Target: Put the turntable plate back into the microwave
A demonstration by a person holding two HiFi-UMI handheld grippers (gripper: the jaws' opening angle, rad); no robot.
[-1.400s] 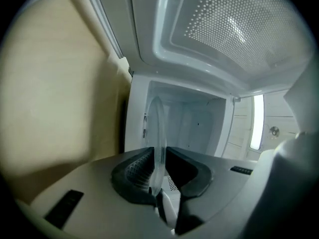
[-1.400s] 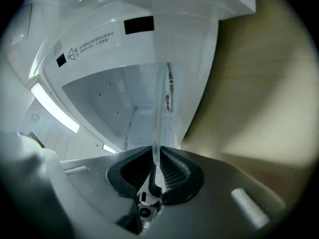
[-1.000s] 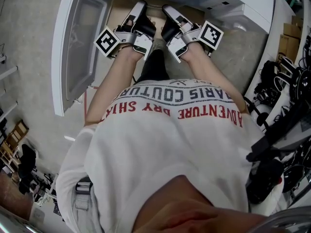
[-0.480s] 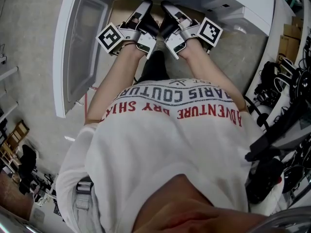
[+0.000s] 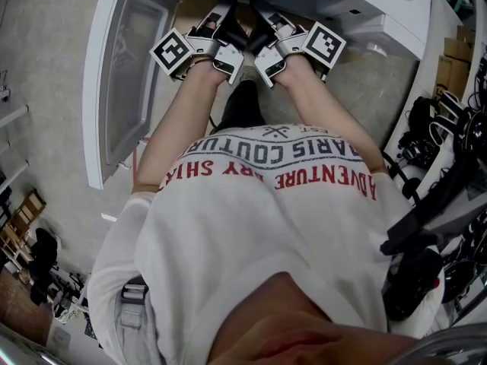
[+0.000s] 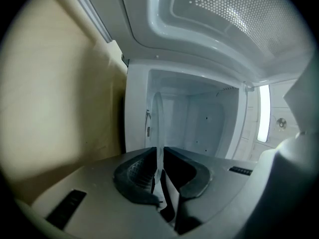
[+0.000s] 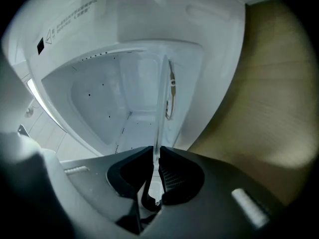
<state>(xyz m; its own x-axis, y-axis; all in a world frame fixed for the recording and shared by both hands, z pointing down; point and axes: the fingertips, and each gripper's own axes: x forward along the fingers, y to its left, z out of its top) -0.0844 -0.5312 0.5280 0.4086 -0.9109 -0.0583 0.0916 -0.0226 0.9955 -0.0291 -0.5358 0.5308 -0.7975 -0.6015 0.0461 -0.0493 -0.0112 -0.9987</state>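
Your microwave (image 5: 380, 6) stands open in front of you, its door (image 5: 125, 67) swung out to your left. The glass turntable plate (image 7: 162, 108) sits edge-on at the cavity mouth, with the jaws of your left gripper (image 6: 159, 166) and right gripper (image 7: 155, 171) both clenched on its rim.

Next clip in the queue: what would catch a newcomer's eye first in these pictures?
A clear glass turntable plate, seen edge-on, is pinched at its rim by both the left gripper and the right gripper, held toward the white microwave cavity. In the head view, the open microwave door stands at left, and a white T-shirt with red lettering fills the lower frame.
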